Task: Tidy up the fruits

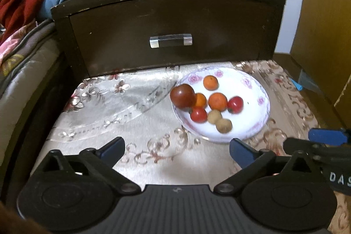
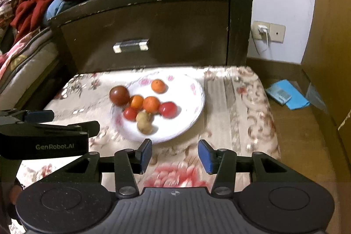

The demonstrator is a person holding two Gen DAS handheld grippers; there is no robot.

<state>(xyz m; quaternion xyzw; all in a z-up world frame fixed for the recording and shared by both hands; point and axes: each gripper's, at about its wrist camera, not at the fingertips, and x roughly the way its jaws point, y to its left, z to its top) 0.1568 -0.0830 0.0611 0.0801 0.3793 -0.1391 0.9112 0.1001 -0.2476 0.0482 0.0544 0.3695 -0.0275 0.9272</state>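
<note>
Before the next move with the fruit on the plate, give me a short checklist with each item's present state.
1. Left tongs open and empty: ok.
2. Right tongs open and empty: ok.
3. All fruit well inside the white plate: not ok; the dark red tomato sits at its left rim.
4. Glass dish beside the plate holds no fruit: ok.
5. Sharp view of the fruit: not ok, both views are blurred.

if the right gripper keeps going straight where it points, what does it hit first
Probably the near rim of the white plate, or the patterned cloth just short of it. The right gripper is open and empty, angled down at the plate's near edge. Depth is hard to judge through the fisheye.
</note>
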